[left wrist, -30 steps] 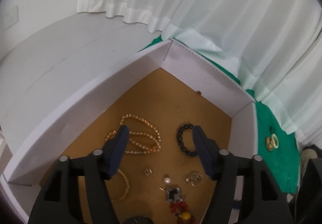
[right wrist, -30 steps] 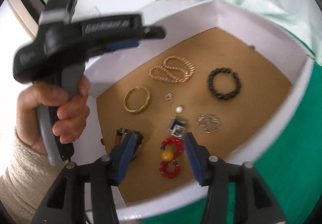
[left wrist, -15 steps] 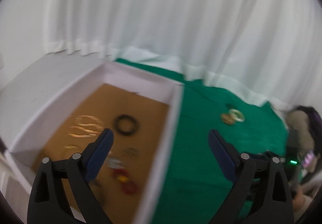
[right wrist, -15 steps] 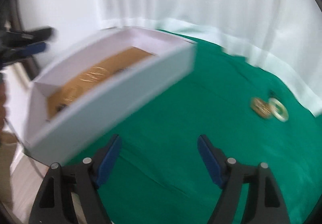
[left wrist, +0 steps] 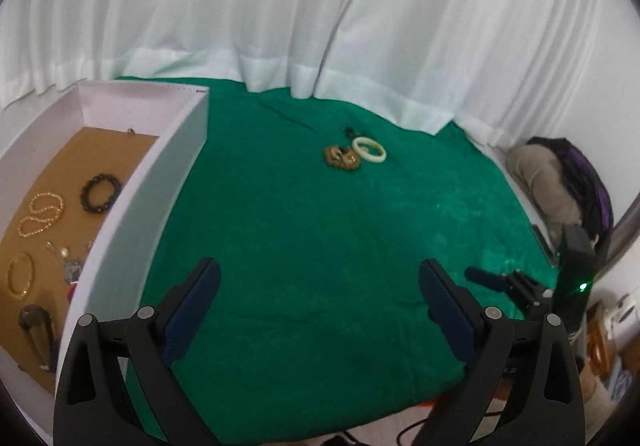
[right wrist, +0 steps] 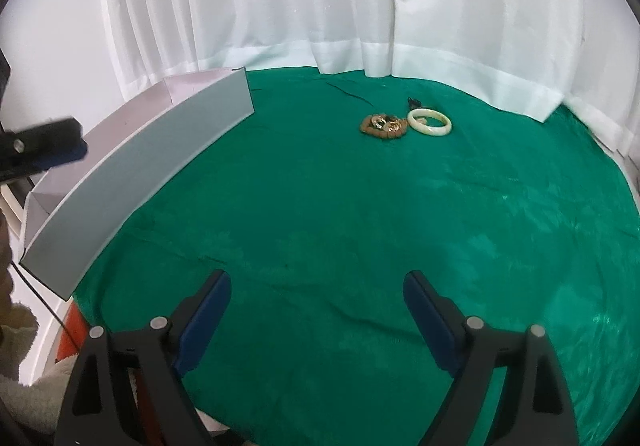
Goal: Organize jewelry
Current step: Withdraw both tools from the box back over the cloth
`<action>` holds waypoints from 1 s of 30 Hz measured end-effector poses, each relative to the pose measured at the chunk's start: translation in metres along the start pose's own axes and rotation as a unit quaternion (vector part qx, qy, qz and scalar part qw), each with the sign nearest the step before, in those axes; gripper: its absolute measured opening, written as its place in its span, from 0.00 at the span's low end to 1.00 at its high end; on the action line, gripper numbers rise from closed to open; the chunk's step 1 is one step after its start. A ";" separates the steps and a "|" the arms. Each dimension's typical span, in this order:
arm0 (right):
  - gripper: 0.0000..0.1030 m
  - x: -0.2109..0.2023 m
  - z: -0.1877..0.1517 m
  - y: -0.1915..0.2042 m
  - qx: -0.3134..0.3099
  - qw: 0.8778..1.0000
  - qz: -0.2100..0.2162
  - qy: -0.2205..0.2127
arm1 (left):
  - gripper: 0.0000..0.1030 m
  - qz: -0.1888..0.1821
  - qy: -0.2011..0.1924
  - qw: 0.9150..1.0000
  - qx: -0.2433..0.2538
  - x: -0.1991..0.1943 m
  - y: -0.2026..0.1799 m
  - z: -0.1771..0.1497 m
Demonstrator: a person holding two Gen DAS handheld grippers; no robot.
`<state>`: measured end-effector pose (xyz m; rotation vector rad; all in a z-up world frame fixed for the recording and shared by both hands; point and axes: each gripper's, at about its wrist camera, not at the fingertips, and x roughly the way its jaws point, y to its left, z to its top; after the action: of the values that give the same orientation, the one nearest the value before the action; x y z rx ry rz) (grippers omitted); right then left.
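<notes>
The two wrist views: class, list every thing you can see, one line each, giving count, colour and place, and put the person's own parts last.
Cloth: one, green, covers the table.
Box: one, white walls, brown floor, on the left.
Bangle: one, cream, lying on the cloth beyond the grippers.
Bead bracelet: one, brown, with small gold pieces, just left of the bangle.
Black bracelet: one, in the box.
Gold bead strand: one, looped, in the box.
Gold bangle: one, in the box.
Curtain: white, behind the table.
Left gripper: black, blue pads, open, empty.
Right gripper: black, blue pads, open, empty.
</notes>
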<state>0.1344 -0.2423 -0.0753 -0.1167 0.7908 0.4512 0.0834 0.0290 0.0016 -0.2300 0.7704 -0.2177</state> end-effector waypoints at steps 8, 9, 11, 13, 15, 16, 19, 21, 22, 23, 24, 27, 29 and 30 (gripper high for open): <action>0.87 -0.008 0.000 0.014 -0.030 0.999 0.025 -0.016 | 0.96 0.037 -0.023 0.999 -0.033 -0.004 0.015 -0.008; 0.87 -0.006 -0.001 0.017 -0.031 0.999 0.030 -0.011 | 0.96 0.038 -0.020 0.998 -0.035 -0.003 0.016 -0.009; 0.87 -0.001 -0.004 0.024 -0.033 0.999 0.038 0.002 | 0.96 0.039 -0.012 0.998 -0.041 -0.002 0.022 -0.008; 0.87 0.004 -0.006 0.033 -0.035 0.998 0.050 0.012 | 0.96 0.038 -0.019 0.998 -0.046 -0.007 0.028 -0.007; 0.87 0.008 -0.007 0.042 -0.042 0.997 0.059 0.019 | 0.96 0.042 -0.036 0.997 -0.051 -0.014 0.034 -0.009; 0.87 0.009 -0.008 0.047 -0.045 0.997 0.060 0.021 | 0.97 0.047 -0.046 0.996 -0.057 -0.016 0.039 -0.011; 0.87 0.004 -0.018 0.049 -0.029 0.997 0.074 0.025 | 0.97 0.050 -0.047 0.994 -0.080 -0.014 0.052 -0.019; 0.87 -0.002 -0.023 0.047 -0.015 0.997 0.068 0.022 | 0.97 0.040 -0.027 0.994 -0.093 -0.007 0.058 -0.024; 0.87 -0.007 -0.026 0.046 -0.012 0.998 0.062 0.014 | 0.97 0.032 -0.019 0.995 -0.095 -0.006 0.058 -0.028; 0.87 -0.011 -0.027 0.046 -0.009 0.998 0.058 0.007 | 0.97 0.029 -0.018 0.995 -0.092 -0.007 0.057 -0.030; 0.87 -0.015 -0.028 0.046 -0.007 0.998 0.056 0.003 | 0.97 0.030 -0.019 0.996 -0.087 -0.008 0.055 -0.032; 0.87 -0.017 -0.024 0.050 -0.017 0.999 0.048 -0.001 | 0.97 0.040 -0.032 0.996 -0.071 -0.016 0.052 -0.038; 0.87 -0.015 -0.021 0.054 -0.035 0.999 0.035 -0.001 | 0.97 0.051 -0.035 0.995 -0.074 -0.019 0.054 -0.041; 0.87 -0.013 -0.019 0.056 -0.043 0.999 0.030 0.000 | 0.97 0.051 -0.034 0.995 -0.076 -0.020 0.056 -0.041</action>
<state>0.0893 -0.2013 -0.0760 -0.1742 0.7772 0.5425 0.0465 0.0825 -0.0300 -0.3404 0.7299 -0.0537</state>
